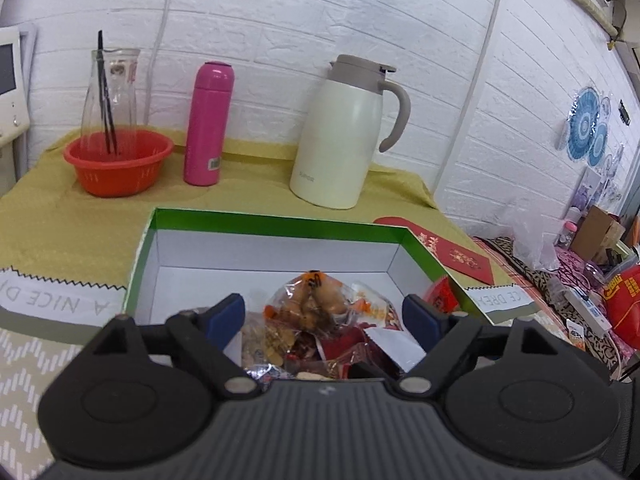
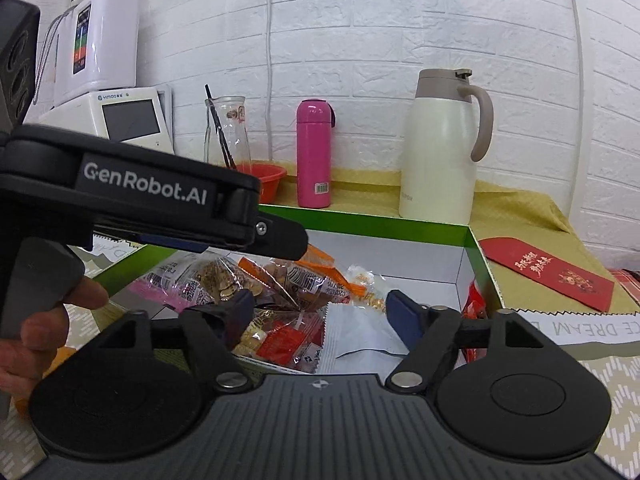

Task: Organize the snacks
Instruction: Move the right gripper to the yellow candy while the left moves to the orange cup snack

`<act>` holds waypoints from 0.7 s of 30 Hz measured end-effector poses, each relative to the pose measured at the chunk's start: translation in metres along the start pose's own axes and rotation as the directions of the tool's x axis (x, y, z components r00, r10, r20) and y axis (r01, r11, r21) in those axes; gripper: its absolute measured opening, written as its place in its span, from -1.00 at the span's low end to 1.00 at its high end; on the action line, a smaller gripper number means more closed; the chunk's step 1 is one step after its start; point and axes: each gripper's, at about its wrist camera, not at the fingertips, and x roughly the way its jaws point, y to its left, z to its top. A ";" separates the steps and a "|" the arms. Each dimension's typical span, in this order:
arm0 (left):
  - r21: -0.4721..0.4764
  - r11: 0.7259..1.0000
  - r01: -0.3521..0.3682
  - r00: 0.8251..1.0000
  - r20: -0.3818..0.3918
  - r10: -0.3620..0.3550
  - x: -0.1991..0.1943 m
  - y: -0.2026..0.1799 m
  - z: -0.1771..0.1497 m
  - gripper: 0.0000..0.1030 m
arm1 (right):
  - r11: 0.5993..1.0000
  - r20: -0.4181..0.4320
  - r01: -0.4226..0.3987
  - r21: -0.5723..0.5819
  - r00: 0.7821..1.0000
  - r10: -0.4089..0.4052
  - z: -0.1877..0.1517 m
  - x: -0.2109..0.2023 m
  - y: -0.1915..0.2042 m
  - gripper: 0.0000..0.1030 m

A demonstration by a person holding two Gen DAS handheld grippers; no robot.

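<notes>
Now both tools hang over the green-rimmed box [image 1: 280,222] of snack packets [image 2: 280,304]. Left tool [image 1: 324,316] and right tool [image 2: 320,312] stand apart, gripping nothing.

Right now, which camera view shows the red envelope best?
The right wrist view: the red envelope lies fully visible on the yellow cloth, gold print clear. In the left wrist view the box wall hides part of it.

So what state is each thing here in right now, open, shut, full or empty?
Box: lid off, partly filled with snack packets.
Left gripper: open, holding nothing.
Right gripper: open, holding nothing.
Pink bottle: upright, cap on.
White jug: upright, lid shut.
Glass carafe: upright in the red bowl, no lid.
</notes>
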 end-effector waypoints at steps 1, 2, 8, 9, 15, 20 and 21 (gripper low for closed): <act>-0.001 1.000 -0.009 1.000 0.001 0.009 -0.003 0.000 0.000 0.64 | 1.000 0.002 0.006 -0.002 1.000 -0.006 0.000 -0.002 0.000 1.00; -0.002 1.000 -0.015 1.000 0.003 0.015 -0.006 0.000 -0.001 0.65 | 1.000 0.004 0.013 -0.002 1.000 -0.013 0.001 -0.004 0.001 1.00; -0.018 1.000 -0.002 1.000 0.018 0.003 -0.035 -0.004 -0.003 0.66 | 1.000 0.022 0.027 0.009 0.999 -0.027 0.005 -0.028 0.005 1.00; -0.015 1.000 -0.003 1.000 0.022 0.004 -0.042 -0.007 -0.004 0.66 | 0.999 0.024 0.031 0.009 0.999 -0.031 0.006 -0.033 0.006 1.00; 0.010 0.999 -0.037 0.997 0.071 0.036 -0.089 -0.021 -0.015 0.66 | 0.999 0.019 0.051 0.017 0.999 -0.051 0.002 -0.068 0.009 1.00; -0.012 0.996 -0.088 0.994 0.068 0.088 -0.124 -0.024 -0.033 0.66 | 0.997 0.002 0.066 0.046 0.998 -0.066 -0.012 -0.101 0.012 1.00; -0.016 0.996 -0.092 0.993 0.070 0.093 -0.130 -0.024 -0.039 0.66 | 0.997 0.000 0.062 0.052 0.998 -0.063 -0.016 -0.107 0.012 1.00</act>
